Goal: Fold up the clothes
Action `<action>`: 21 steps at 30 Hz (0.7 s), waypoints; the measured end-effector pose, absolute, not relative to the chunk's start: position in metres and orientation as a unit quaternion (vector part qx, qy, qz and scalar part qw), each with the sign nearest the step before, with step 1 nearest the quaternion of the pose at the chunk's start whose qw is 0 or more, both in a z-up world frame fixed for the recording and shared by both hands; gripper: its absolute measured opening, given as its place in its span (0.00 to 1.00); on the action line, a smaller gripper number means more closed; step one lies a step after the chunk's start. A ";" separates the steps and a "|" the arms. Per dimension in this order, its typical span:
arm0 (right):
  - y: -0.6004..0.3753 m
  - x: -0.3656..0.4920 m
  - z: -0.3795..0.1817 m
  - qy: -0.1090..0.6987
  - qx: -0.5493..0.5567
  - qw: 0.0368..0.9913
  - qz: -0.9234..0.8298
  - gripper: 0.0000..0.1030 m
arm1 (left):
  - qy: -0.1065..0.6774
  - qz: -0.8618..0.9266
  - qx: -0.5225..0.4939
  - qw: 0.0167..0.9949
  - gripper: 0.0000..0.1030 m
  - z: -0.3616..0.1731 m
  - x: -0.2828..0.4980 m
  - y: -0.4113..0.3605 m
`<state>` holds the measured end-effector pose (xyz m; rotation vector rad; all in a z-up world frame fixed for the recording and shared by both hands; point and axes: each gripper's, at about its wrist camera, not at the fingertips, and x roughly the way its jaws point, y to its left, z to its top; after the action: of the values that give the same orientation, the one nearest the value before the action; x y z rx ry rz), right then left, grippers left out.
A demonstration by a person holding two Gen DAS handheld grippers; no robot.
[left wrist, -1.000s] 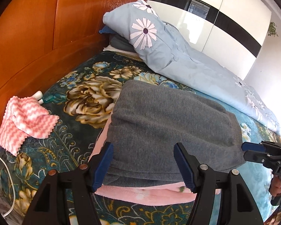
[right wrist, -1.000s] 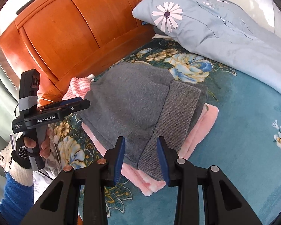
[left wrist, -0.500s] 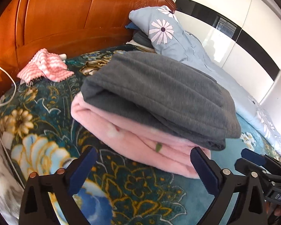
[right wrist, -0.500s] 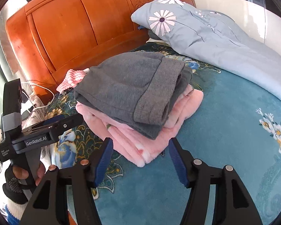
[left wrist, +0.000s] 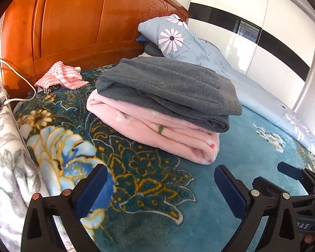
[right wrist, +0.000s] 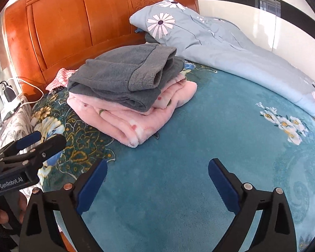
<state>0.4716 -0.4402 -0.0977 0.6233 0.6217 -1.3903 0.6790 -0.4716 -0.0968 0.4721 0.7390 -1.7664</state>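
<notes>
Both grippers, left and right, jaws wide apart, hover over bare bed before the folded grey garment stacked on pink.

Bedroom in home. Big bed with teal flower blanket under tongs. Orange wooden headboard far ahead, to left. Blue daisy pillow and pale blue quilt ahead, to right. White closet doors with black stripe behind quilt. Charger cable at left edge.
</notes>
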 end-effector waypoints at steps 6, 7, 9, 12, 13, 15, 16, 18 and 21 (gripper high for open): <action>-0.415 0.467 -0.096 0.276 0.284 0.668 -0.631 0.98 | 0.320 -0.737 0.172 0.570 1.00 -0.087 0.687 -0.453; -0.413 0.468 -0.095 0.278 0.284 0.664 -0.633 0.98 | 0.319 -0.736 0.165 0.574 1.00 -0.084 0.689 -0.450; -0.410 0.471 -0.092 0.283 0.285 0.657 -0.637 0.98 | 0.318 -0.734 0.153 0.580 1.00 -0.078 0.691 -0.446; -0.403 0.474 -0.086 0.279 0.296 0.649 -0.643 0.98 | 0.314 -0.732 0.137 0.589 1.00 -0.070 0.694 -0.440; -0.400 0.475 -0.083 0.278 0.294 0.647 -0.646 0.98 | 0.310 -0.733 0.138 0.589 1.00 -0.066 0.692 -0.438; -0.395 0.479 -0.076 0.280 0.284 0.642 -0.655 0.98 | 0.305 -0.738 0.140 0.586 1.00 -0.058 0.690 -0.435; -0.392 0.481 -0.073 0.281 0.278 0.642 -0.657 0.98 | 0.303 -0.739 0.139 0.585 1.00 -0.055 0.689 -0.433; -0.388 0.482 -0.066 0.276 0.273 0.645 -0.658 0.98 | 0.299 -0.742 0.138 0.584 1.00 -0.048 0.688 -0.430; -0.384 0.482 -0.056 0.266 0.272 0.648 -0.660 0.98 | 0.288 -0.758 0.138 0.568 1.00 -0.041 0.683 -0.423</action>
<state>0.4822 -0.3837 -0.0564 0.6177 0.6045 -1.5014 0.6828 -0.4233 -0.0405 0.3243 0.6775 -1.7818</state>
